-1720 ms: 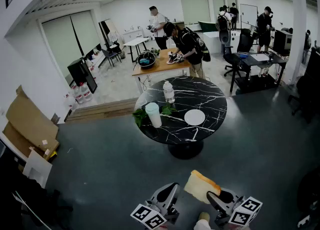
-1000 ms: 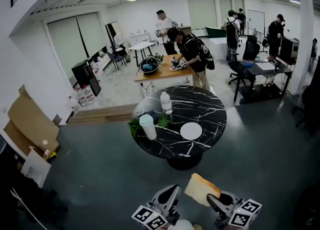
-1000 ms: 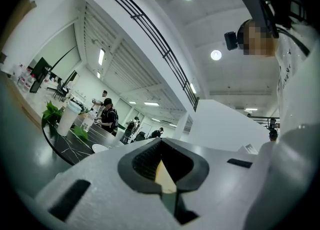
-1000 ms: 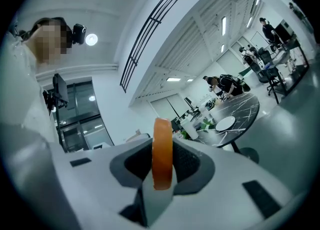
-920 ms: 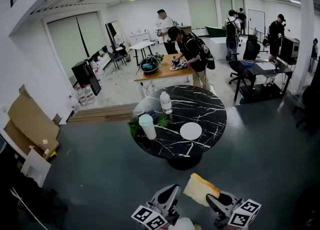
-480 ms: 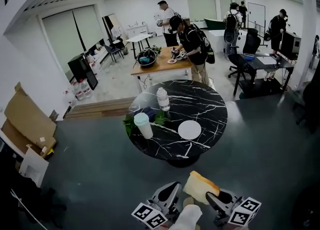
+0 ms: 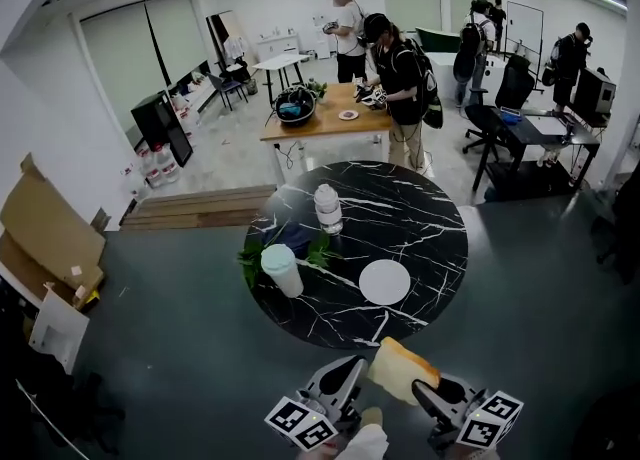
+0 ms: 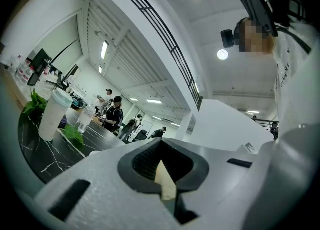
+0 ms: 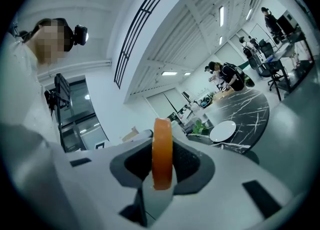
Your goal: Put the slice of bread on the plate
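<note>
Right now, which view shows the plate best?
Head view: the whole white plate shows from above, bare, on the black table. Right gripper view shows it small and foreshortened, past the bread. Left gripper view doesn't clearly show it.

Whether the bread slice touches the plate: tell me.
Apart. Head view: the bread slice sits in the right gripper, clear gap to the plate.

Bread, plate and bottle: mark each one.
bread (image 7: 400,370), head view, middle of its pale face.
plate (image 7: 385,282), head view, bare centre.
bottle (image 7: 327,210), head view, body.
</note>
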A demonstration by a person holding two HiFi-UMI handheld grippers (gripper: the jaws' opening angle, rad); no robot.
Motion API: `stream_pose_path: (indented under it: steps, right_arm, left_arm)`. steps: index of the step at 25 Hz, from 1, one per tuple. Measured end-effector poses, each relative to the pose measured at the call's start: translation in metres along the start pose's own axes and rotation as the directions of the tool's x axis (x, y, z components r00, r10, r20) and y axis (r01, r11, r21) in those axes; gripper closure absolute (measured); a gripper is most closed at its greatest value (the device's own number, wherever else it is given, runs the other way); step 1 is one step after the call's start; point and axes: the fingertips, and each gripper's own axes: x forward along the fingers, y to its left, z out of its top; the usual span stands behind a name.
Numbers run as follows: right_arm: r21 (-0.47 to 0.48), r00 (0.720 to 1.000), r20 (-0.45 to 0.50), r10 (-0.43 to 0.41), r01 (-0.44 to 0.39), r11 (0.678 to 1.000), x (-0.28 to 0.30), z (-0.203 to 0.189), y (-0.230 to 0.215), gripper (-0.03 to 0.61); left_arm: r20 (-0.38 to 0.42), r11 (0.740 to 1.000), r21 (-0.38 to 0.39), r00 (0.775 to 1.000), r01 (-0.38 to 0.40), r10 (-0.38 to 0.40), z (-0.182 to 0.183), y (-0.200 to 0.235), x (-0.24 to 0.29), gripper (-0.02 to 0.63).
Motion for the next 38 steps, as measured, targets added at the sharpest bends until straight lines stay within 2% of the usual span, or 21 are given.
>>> stream_pose_path:
  steps: [12, 25, 29, 38]
  right_arm:
    - [0.02, 0.999, -0.024, -0.022, 0.022, 1.0, 0.054, 0.03, -0.054, 0.488]
    - [0.039, 0.997, -0.002, -0.072, 0.072, 0.997, 0.079, 0.055, -0.092, 0.488]
    - [0.052, 0.997, -0.019, -0.069, 0.07, 0.996, 0.088, 0.061, -0.107, 0.488]
    - [0.083, 0.994, -0.108, -0.016, 0.025, 0.996, 0.13, 0.07, -0.153, 0.489]
  left_arm:
    - [-0.026, 1.0, -0.022, 1.0, 0.012, -0.013, 0.007, 0.059, 0.064, 0.606]
    - [-0.058, 0.998, -0.037, 0.997, 0.04, -0.042, 0.005, 0.09, 0.106, 0.606]
    - [-0.058, 0.999, -0.045, 0.998, 0.014, -0.017, 0.002, 0.101, 0.116, 0.606]
    - [-0.039, 0.998, 0.01, 0.998, -0.054, 0.054, -0.001, 0.132, 0.146, 0.606]
